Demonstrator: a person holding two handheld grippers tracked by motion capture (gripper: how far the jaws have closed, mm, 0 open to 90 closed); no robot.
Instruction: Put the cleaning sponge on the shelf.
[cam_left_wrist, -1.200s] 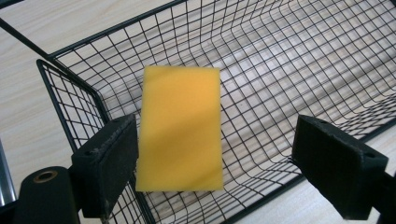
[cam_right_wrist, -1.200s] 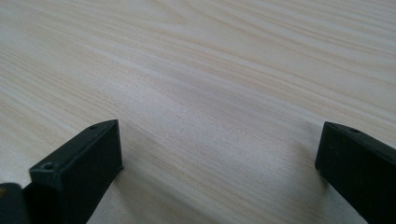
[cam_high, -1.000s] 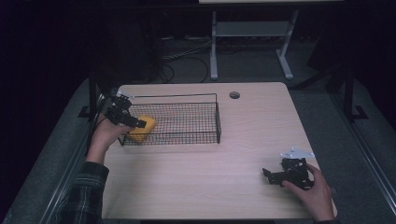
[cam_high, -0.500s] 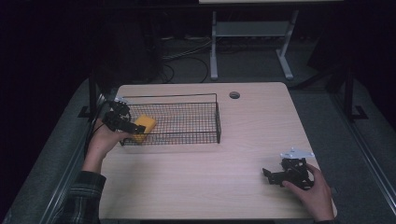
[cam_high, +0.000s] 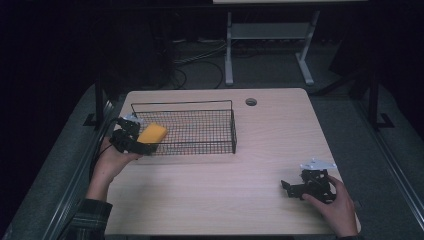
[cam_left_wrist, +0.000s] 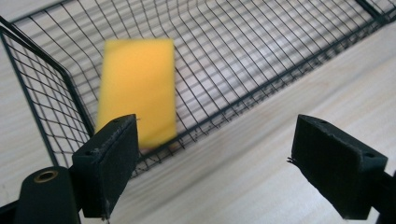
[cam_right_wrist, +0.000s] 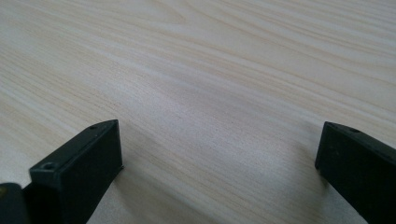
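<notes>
Both fingers of the left gripper (cam_left_wrist: 215, 163) stand wide apart with nothing between them; bare wood grain shows in the gap. Its left finger (cam_left_wrist: 109, 163) sits in front of the near rim of the black wire basket (cam_left_wrist: 261, 60), and whether it touches the wire cannot be told. Beyond that finger a yellow sponge (cam_left_wrist: 137, 91) shows over the basket's left end, slightly blurred, clear of both fingers; whether it rests on the mesh floor cannot be told.

From the high view, the left gripper (cam_high: 131, 141) is held by the left hand (cam_high: 111, 162) at the basket's (cam_high: 200, 131) left end, with the sponge (cam_high: 152, 134) just beside it, over the basket's near-left corner.

Far across the light wooden table (cam_high: 270, 135), near its front right corner, the right hand (cam_high: 337, 205) holds the right gripper (cam_high: 290, 187) low over the surface. Its fingers (cam_right_wrist: 88, 163) are also spread wide, holding nothing, with plain tabletop (cam_right_wrist: 219, 84) between them.
</notes>
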